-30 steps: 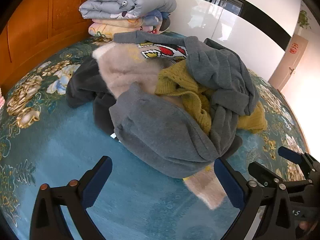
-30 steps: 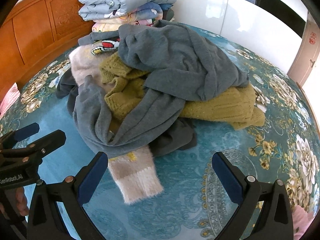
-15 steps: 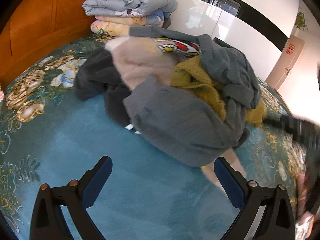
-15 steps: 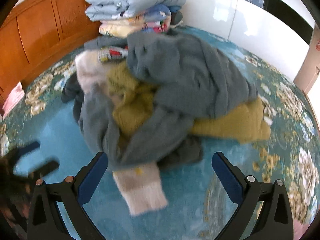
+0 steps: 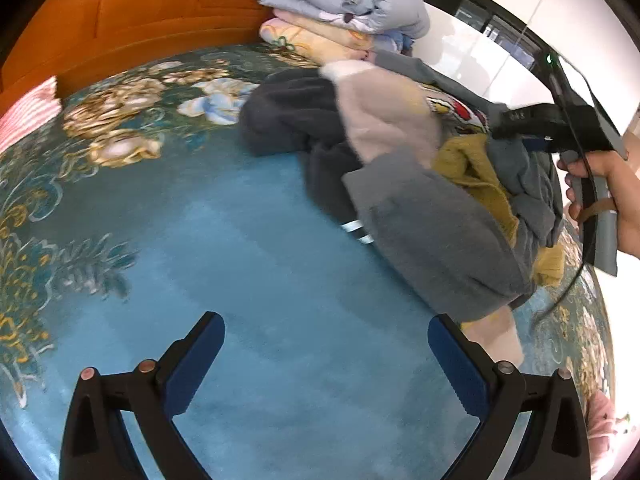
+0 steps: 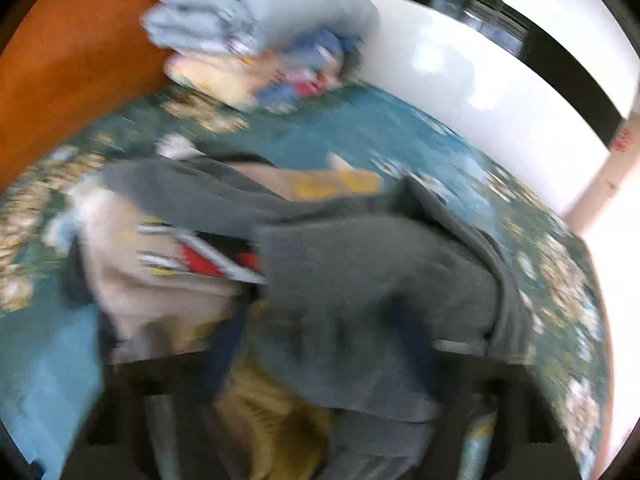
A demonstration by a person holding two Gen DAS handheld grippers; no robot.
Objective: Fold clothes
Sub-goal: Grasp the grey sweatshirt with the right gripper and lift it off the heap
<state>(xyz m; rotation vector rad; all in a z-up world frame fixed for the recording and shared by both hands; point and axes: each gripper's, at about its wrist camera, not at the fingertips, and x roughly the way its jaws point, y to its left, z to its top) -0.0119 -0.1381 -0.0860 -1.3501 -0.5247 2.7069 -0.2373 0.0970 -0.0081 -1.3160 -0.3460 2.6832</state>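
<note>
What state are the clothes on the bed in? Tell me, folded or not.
Not folded: the grey sweater, mustard knit and beige garment lie crumpled together.

left tool [image 5: 326, 364]: black arms, blue pads, copper screws | right tool [image 5: 536, 126]: black, grey handle, black cable

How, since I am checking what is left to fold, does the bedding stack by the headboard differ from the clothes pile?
The bedding stack is folded in neat layers; the clothes pile is crumpled and tangled. The bedding stack sits against the wooden headboard; the clothes pile lies further out. The bedding stack is pale blue and pastel; the clothes pile mixes greys, mustard and beige. Both rest on the teal floral bedspread.
</note>
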